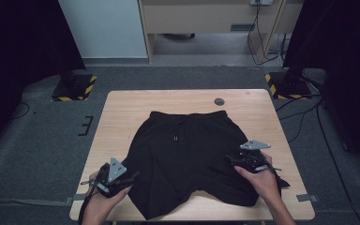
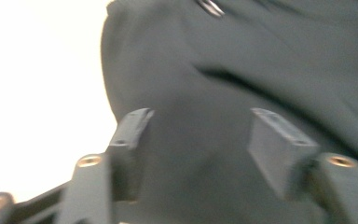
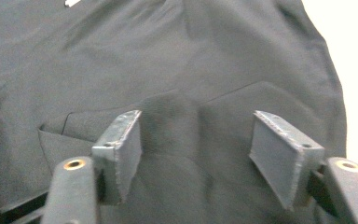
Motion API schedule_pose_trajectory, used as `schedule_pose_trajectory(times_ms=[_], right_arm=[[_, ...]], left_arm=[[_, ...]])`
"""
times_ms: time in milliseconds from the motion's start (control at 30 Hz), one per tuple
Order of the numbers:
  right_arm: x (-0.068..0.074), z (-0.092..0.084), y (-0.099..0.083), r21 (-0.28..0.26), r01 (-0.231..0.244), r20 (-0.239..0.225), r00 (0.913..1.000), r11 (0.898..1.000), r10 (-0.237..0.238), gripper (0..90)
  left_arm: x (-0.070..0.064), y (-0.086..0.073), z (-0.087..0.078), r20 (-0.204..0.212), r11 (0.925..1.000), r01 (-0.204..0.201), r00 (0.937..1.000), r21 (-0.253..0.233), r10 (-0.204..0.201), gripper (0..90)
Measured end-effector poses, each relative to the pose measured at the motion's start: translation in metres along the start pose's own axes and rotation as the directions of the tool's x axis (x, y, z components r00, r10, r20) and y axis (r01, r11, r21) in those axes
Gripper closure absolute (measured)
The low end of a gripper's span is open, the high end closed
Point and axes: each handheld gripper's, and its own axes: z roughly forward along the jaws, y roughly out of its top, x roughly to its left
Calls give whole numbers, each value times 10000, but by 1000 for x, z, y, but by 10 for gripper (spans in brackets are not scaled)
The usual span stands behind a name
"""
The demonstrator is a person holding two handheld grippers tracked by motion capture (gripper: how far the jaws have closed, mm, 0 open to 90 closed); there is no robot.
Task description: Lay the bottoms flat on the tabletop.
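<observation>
While the high view shows black shorts (image 1: 187, 159) spread flat mid-table (image 1: 122, 103), left gripper (image 1: 117, 180) and right gripper (image 1: 248, 161) at the near leg hems, each gripper view shows released jaws over cloth.

Premises are presenting as a lab or test room. 1 light wooden table (image 1: 122, 101) is standing on grey carpet (image 1: 33, 140). 2 stand bases with yellow-black hazard tape (image 1: 75, 86) are sitting beyond its far corners, black curtains (image 1: 18, 42) are hanging at both sides, and cables (image 1: 304, 112) are trailing across the floor.
</observation>
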Motion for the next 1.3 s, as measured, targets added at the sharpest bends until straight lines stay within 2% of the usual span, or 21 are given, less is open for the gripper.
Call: schedule_pose_trajectory(times_ms=[33,100,167,200,267,300,400,500,533,600,633,667,733,833,933,1033,1067,1100,1133,1200,1300], right_arm=[[1,2,0,156,156,-75,9999,9998,-155,488],[3,5,0,482,351,-159,9993,9982,-343,702],[4,1,-3,589,445,-316,9986,9973,-427,823],[4,-2,-5,579,442,-332,9986,9973,-423,842],[6,-12,-10,605,517,-313,9983,9968,-499,856],[7,-20,-13,622,537,-307,9982,9966,-519,857],[12,-47,-31,624,495,-255,9985,9968,-479,857],[15,-72,-52,675,357,-287,9990,9971,-338,842],[15,-80,-57,638,230,-328,9992,9977,-209,813],[12,-93,-60,392,85,-342,9994,9992,-71,697],[8,-98,-56,-19,61,-223,9997,10000,-61,585],[8,-98,-56,-19,61,-223,9997,10000,-61,585],[3,-96,-47,-254,-54,-36,10000,9997,53,481],[-5,-76,-31,-324,-195,74,9998,9993,197,405],[-11,-51,-19,-488,-206,173,9996,9986,215,390],[-20,-24,-10,-399,-416,253,9988,9983,426,383],[-24,-13,-4,-359,-500,271,9983,9981,510,380],[-24,-13,-4,-359,-500,271,9983,9981,510,380],[-25,-8,-1,-304,-519,354,9980,9982,530,387],[-27,-3,1,-100,-693,442,9966,9975,697,391],[-27,-2,-2,110,-508,408,9979,9987,503,380]], left_arm=[[4,2,12,5,9997,162,9999,187,-162,296],[7,2,29,142,9976,327,9993,618,-336,303],[7,-2,45,328,9932,355,9987,1107,-393,392],[6,-5,52,367,9911,346,9985,1289,-397,422],[5,-9,57,565,9893,509,9967,1367,-590,557],[4,-11,58,597,9893,603,9959,1325,-686,590],[2,-12,60,792,9875,467,9951,1504,-591,714],[2,-10,59,1003,9860,591,9921,1560,-753,840],[2,-10,57,1143,9857,638,9900,1559,-822,872],[0,-10,53,1311,9850,483,9889,1656,-705,895],[-1,-12,49,1357,9850,380,9889,1683,-613,898],[-3,-13,45,1426,9847,315,9882,1713,-564,898],[-5,-18,37,1554,9837,249,9864,1778,-530,899],[-7,-26,25,1693,9811,135,9844,1929,-468,899],[-4,-30,18,1504,9826,210,9874,1843,-493,890],[4,-26,17,1209,9898,500,9904,1333,-663,736],[7,-22,17,1052,9919,492,9925,1174,-617,619],[11,-18,19,888,9932,542,9940,1029,-634,619],[14,-14,21,889,9936,628,9935,939,-712,537],[17,-8,25,1157,9933,721,9899,905,-824,535],[11,-9,35,1139,9935,423,9920,1061,-544,493]])
